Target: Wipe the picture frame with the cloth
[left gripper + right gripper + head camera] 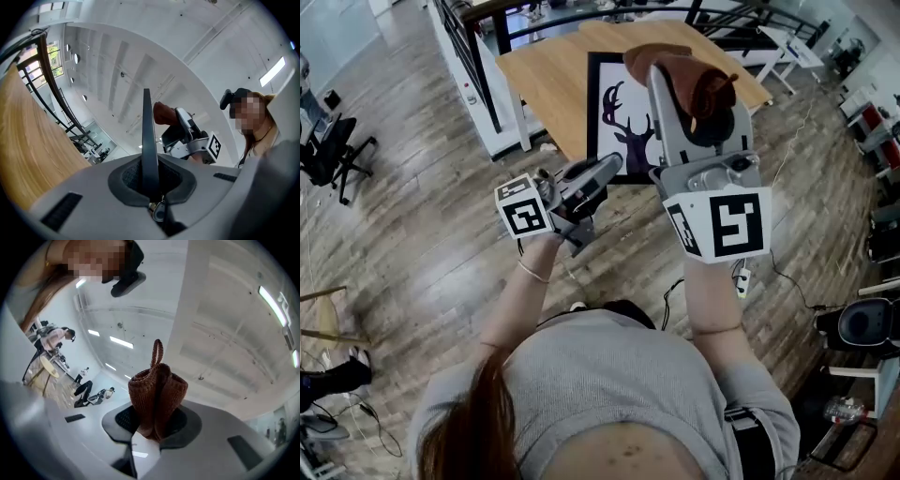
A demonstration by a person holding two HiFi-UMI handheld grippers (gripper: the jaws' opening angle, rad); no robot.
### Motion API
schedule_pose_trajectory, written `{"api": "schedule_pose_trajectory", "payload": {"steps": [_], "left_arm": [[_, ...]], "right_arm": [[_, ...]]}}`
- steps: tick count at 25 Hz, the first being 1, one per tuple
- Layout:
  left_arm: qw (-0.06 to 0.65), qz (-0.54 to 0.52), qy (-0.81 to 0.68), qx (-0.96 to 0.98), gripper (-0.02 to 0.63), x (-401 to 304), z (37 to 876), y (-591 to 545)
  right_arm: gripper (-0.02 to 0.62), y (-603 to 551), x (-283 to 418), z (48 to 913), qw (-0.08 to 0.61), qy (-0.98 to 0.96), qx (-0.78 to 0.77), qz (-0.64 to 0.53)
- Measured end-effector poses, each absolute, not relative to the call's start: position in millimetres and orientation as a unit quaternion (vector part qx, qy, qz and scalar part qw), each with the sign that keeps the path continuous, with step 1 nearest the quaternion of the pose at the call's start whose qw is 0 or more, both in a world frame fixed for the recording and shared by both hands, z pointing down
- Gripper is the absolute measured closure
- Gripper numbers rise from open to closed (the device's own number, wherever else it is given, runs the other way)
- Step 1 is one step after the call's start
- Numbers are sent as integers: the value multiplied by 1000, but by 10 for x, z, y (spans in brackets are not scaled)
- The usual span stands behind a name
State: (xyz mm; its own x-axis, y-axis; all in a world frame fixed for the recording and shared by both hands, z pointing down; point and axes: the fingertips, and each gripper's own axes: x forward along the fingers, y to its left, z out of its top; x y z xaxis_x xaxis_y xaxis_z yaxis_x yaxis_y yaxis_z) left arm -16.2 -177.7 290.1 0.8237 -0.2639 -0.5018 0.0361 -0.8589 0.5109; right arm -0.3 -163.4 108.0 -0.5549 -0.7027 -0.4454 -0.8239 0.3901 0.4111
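Gripping the picture frame [623,117] near its lower left corner, the left hand-held gripper [600,173] is clamped on its thin edge above the wooden surface [548,75]. The right hand-held gripper [151,423] is clamped on the bunched brown cloth [157,392], near the frame's right side.

Head view: above person, steep down; table [553,75] upper centre, left gripper [602,171] and right gripper [680,80] mid-frame, near.
Left gripper view: close behind own jaws, tilted up at ceiling [140,56]; right gripper centre-right, shared with head view.
Right gripper view: close behind own jaws, also upward; ceiling shared.
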Motion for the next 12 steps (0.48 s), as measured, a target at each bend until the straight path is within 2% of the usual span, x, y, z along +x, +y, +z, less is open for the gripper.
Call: {"api": "schedule_pose_trajectory", "payload": {"steps": [4, 12], "left_arm": [[254, -298, -56, 918, 586, -184, 2857, -1771], [252, -291, -63, 921, 586, -210, 2870, -1769]], "right_arm": [[499, -1924, -91, 1195, 64, 824, -480, 295], [499, -2005, -39, 1510, 57, 848, -475, 228]]}}
